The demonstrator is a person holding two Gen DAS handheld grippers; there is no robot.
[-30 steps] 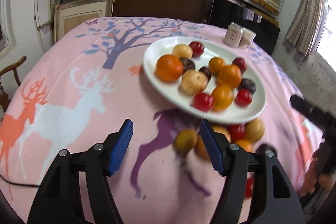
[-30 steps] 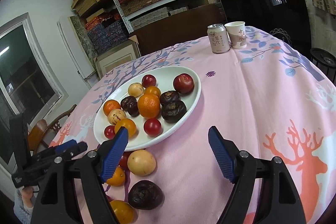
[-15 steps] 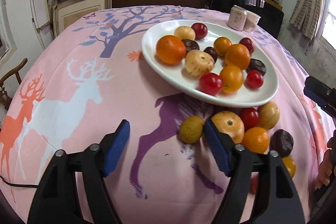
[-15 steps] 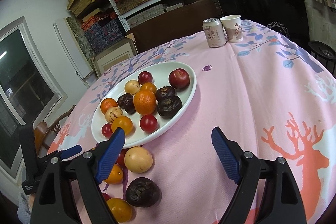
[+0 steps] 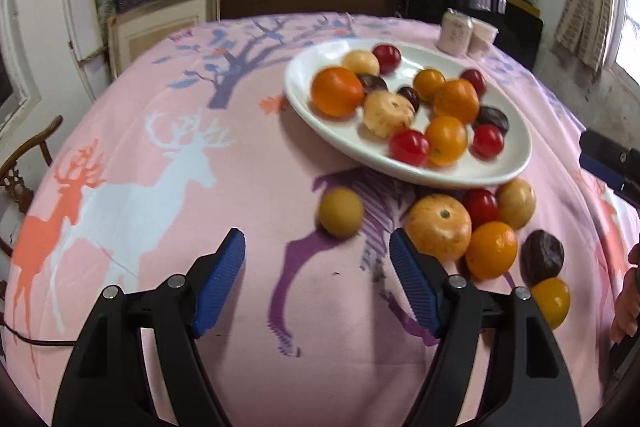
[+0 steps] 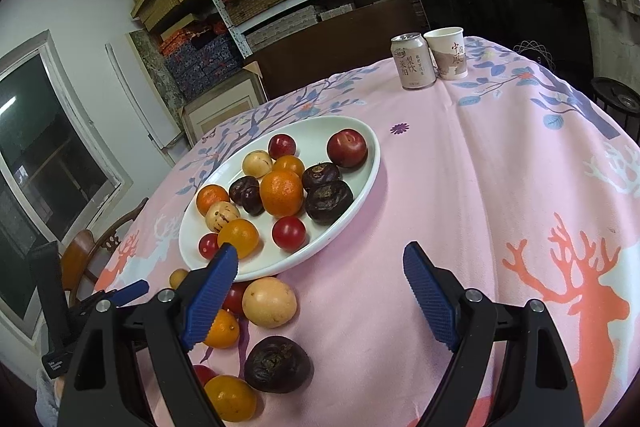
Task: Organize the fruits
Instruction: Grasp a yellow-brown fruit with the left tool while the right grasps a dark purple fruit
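A white oval plate (image 5: 516, 163) (image 6: 316, 131) holds several oranges, red, tan and dark fruits. Loose fruits lie on the pink cloth in front of it. Among them are a big orange-tan one (image 5: 438, 227), an orange (image 5: 491, 249) and a dark wrinkled one (image 5: 543, 259) (image 6: 277, 364). A small yellowish fruit (image 5: 341, 211) sits alone, just beyond my left gripper (image 5: 316, 243), which is open and empty. My right gripper (image 6: 320, 259) is open and empty over the cloth beside the plate's near rim. A tan fruit (image 6: 269, 301) lies by its left finger.
A drink can (image 6: 413, 67) and a paper cup (image 6: 448, 53) stand at the table's far side. A wooden chair (image 5: 24, 163) is off the left edge. Shelves with boxes fill the back wall. Each gripper shows at the edge of the other's view.
Both grippers' jaws have widened a little. The small yellowish fruit, blurred beside the left gripper's right finger before, now lies still farther ahead of the fingertips. The right view barely shifted.
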